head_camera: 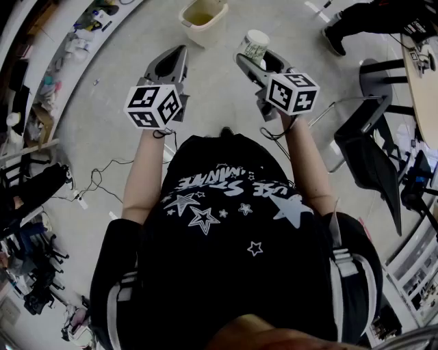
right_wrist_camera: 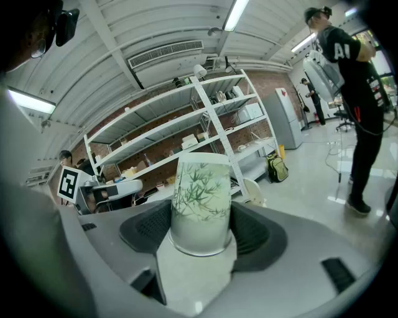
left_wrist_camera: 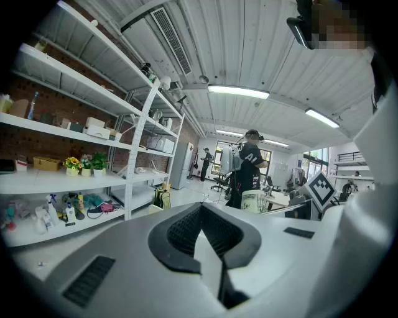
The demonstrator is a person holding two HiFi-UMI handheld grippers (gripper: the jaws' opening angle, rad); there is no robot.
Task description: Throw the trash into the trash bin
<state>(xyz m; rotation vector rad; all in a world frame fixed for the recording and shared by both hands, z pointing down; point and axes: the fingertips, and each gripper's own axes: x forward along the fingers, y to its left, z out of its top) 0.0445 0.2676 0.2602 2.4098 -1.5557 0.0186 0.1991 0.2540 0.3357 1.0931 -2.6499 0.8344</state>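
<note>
A white paper cup (head_camera: pixel 254 46) with a green bamboo print stands upright between the jaws of my right gripper (head_camera: pixel 257 59), held out in front of the person's chest. In the right gripper view the cup (right_wrist_camera: pixel 200 205) fills the gap and both black pads (right_wrist_camera: pixel 144 231) press on its sides, so that gripper (right_wrist_camera: pixel 200 218) is shut on it. My left gripper (head_camera: pixel 171 63) is held level beside it, jaws together with nothing between them (left_wrist_camera: pixel 202 210). The cream trash bin (head_camera: pixel 202 20) stands open on the floor ahead, beyond both grippers.
A black chair (head_camera: pixel 369 147) stands at the right, beside a table (head_camera: pixel 424 68). Cables (head_camera: pixel 96 181) trail over the floor at the left, near cluttered shelves (head_camera: pixel 41 96). Another person's legs (head_camera: pixel 356 20) show at the top right.
</note>
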